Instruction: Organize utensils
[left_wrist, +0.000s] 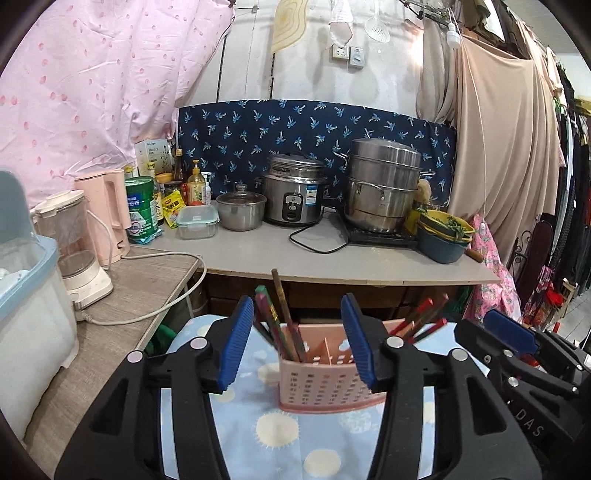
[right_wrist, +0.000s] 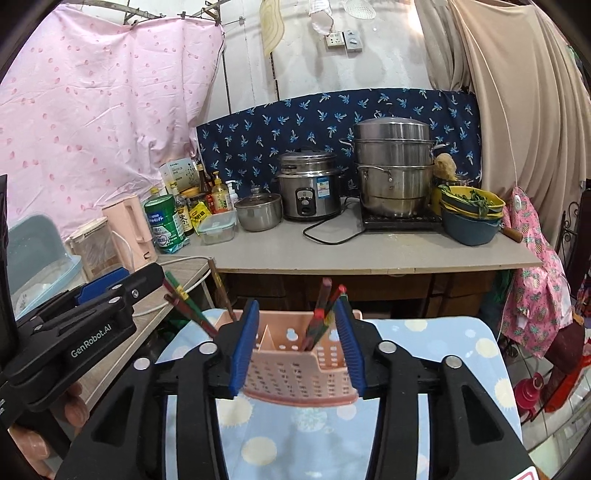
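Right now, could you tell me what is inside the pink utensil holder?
The pink utensil holder has chopsticks in its right compartment and more chopsticks in its left; their lower ends are hidden by its walls.

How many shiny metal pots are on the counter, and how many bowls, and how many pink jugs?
Metal pots: 3 (steamer, rice cooker, small lidded pot)
Bowls: 2, stacked
Pink jugs: 1
Total: 6

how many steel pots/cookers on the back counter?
3. A small lidded pot on the left, the rice cooker in the middle, and the tall stacked steamer on the right, sitting on a black hob. Others may be hidden behind them.
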